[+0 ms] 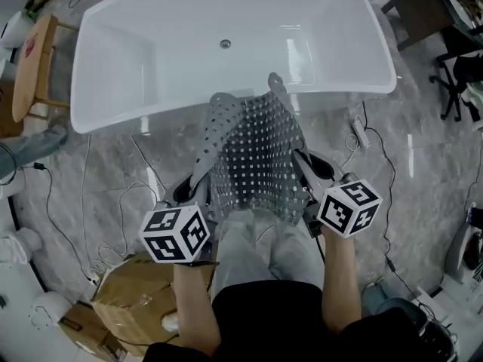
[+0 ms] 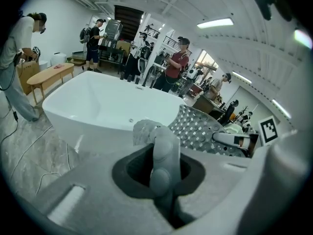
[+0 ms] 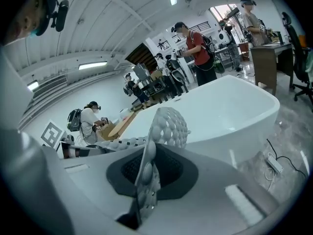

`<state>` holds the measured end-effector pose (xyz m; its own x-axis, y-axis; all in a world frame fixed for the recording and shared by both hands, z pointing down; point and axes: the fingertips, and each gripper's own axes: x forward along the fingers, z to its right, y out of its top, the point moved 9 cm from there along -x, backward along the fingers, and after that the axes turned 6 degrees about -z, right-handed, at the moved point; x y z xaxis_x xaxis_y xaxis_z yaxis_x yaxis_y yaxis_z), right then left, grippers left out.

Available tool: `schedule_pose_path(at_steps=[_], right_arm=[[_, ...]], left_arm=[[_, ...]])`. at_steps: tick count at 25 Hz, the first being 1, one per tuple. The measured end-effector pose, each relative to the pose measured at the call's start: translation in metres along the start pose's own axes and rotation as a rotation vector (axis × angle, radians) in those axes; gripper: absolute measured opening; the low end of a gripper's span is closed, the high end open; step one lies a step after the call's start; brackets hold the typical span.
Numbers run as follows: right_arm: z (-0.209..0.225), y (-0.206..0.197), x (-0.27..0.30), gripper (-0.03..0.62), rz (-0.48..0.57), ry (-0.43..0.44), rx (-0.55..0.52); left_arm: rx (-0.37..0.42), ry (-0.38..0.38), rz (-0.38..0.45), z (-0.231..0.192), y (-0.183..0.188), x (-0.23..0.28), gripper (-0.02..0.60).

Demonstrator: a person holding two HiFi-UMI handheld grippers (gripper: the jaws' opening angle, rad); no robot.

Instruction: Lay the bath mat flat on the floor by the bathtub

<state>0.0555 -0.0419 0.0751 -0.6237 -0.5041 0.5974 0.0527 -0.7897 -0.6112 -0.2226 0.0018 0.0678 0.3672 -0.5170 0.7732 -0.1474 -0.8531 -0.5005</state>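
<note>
Grey marbled floor (image 1: pixel 113 164) — a cardboard box (image 1: pixel 124 296) sits on it. A wooden side table (image 1: pixel 30 66) stands left; strip lights (image 2: pixel 215 22) overhead.

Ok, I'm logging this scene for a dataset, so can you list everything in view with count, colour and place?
bathtub: one, white, top of the head view
bath mat: one, grey with holes, held up off the floor in front of the bathtub
floor: one, grey marble, all around the bathtub
wooden table: one, light brown, left of the bathtub
cardboard box: one, brown, on the floor at lower left
power strip: one, white, on the floor right of the bathtub
office chair: one, black, far right
bystanders: several, mixed clothing, behind the bathtub
left claw: one, grey, shut on the mat's left edge
right claw: one, grey, shut on the mat's right edge
</note>
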Motion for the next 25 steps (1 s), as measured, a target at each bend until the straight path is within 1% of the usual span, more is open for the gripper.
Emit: schedule_pose_path(at_steps=[8, 14, 20, 23, 25], right_arm=[[0.018, -0.025, 0.014, 0.021, -0.037, -0.022, 0.002], [0.046, -0.048, 0.034, 0.021, -0.082, -0.043, 0.009], [0.071, -0.073, 0.053, 0.021, -0.131, -0.046, -0.011], [0.083, -0.084, 0.063, 0.021, -0.147, -0.045, -0.015], [0.092, -0.091, 0.069, 0.021, -0.154, -0.045, -0.021]], left_arm=[[-0.006, 0.010, -0.039, -0.010, -0.023, 0.029, 0.026], [-0.014, 0.014, -0.079, -0.019, -0.041, 0.061, 0.025], [-0.005, 0.015, -0.117, -0.024, -0.060, 0.094, 0.025], [-0.009, 0.017, -0.123, -0.028, -0.068, 0.109, 0.025], [-0.022, 0.006, -0.117, -0.029, -0.075, 0.119, 0.023]])
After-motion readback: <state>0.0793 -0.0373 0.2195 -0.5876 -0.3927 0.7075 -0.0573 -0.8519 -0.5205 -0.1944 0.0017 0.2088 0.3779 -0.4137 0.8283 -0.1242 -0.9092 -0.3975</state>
